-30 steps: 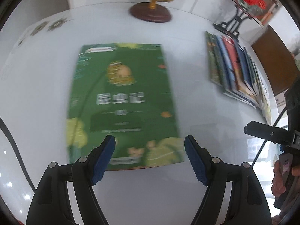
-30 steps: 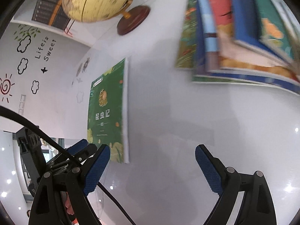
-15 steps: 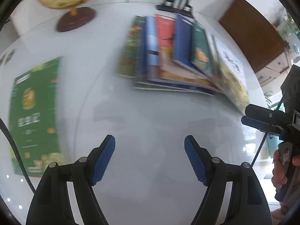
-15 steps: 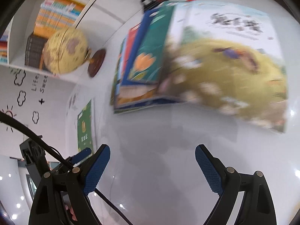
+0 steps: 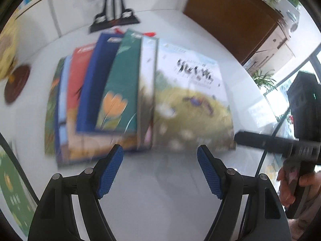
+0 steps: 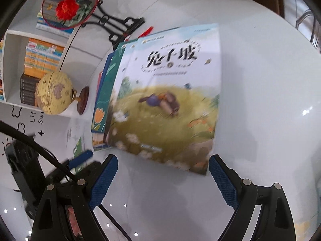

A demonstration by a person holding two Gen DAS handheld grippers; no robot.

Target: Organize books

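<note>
Several books lie fanned and overlapping on the white table [image 5: 160, 190]. On top at the right end is a picture book with a meadow cover [image 5: 192, 104] [image 6: 166, 108]; beside it a teal book with an orange tulip [image 5: 118, 94] [image 6: 102, 104], then blue and red ones. A single green book [image 5: 12, 192] lies apart at the left. My left gripper [image 5: 159, 170] hovers open just in front of the fan's near edge, nothing between its fingers. My right gripper [image 6: 162, 180] is open over the meadow book's near edge, also empty.
A yellow globe [image 6: 54, 94] on a brown base stands left of the books. A black stand [image 6: 116, 26] with a round flower panel sits behind them. Shelves of books fill the back wall. A brown cabinet [image 5: 230, 16] is at the back right. A hand [image 5: 289, 182] holds the right gripper.
Both grippers swept right, from above the single green book to the fanned books. The green book slid to the left edge of both views. Both stayed open.
</note>
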